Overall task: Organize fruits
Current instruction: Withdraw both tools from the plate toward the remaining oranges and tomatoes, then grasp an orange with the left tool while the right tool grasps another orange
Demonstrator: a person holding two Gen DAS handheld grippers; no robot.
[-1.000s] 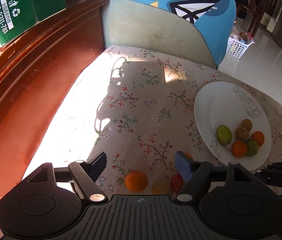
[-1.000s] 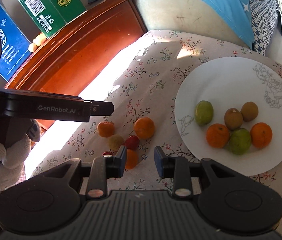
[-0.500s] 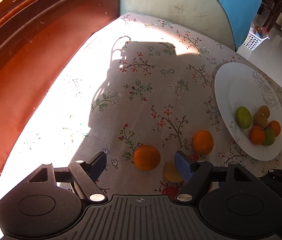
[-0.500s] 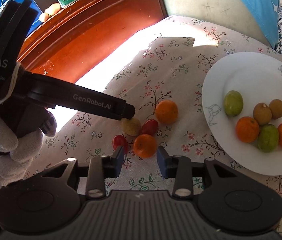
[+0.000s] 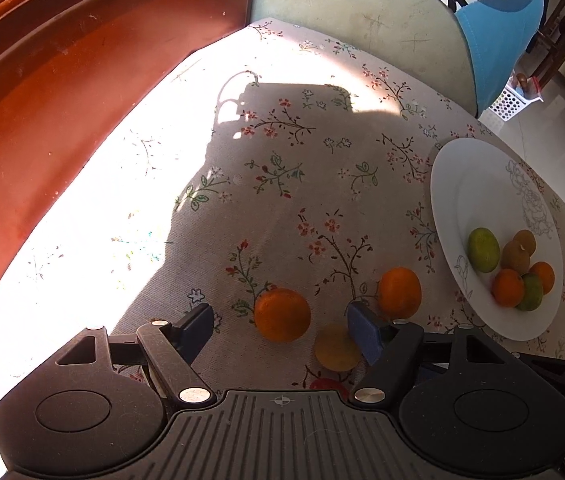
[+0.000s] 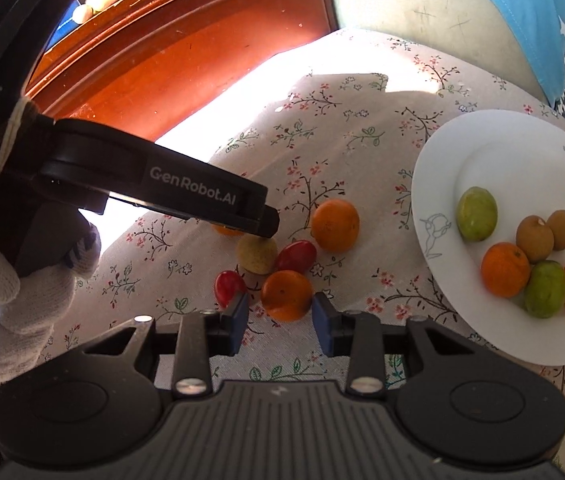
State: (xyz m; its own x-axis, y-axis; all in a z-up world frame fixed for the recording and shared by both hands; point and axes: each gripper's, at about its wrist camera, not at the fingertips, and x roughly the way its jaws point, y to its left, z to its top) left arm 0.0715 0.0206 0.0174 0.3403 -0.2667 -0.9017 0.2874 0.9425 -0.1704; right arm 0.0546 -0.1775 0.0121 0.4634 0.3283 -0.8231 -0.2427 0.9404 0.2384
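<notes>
Loose fruit lies on the flowered tablecloth (image 5: 282, 152). My left gripper (image 5: 280, 326) points down over an orange (image 5: 282, 314) that sits between its jaws; they are closing, pads clear of it. A yellow fruit (image 5: 336, 348) and a second orange (image 5: 400, 292) lie by its right finger. My right gripper (image 6: 280, 314) is narrowly open and closing, with another orange (image 6: 286, 294) just ahead of its tips, untouched. Two red tomatoes (image 6: 296, 256) (image 6: 228, 286) flank it. The white plate (image 6: 462, 140) to the right holds several fruits.
A red-brown wooden cabinet (image 6: 186, 52) borders the cloth on the left, with green and blue boxes on top. A pale cushion (image 5: 354, 12) with a blue pillow stands at the far end. A white-gloved hand (image 6: 2, 300) holds the left gripper's body (image 6: 186, 192) across the right wrist view.
Both grippers have sunk closer to the loose fruit. The left one now has an orange between its jaws; the right one has shifted until an orange lies before its tips.
</notes>
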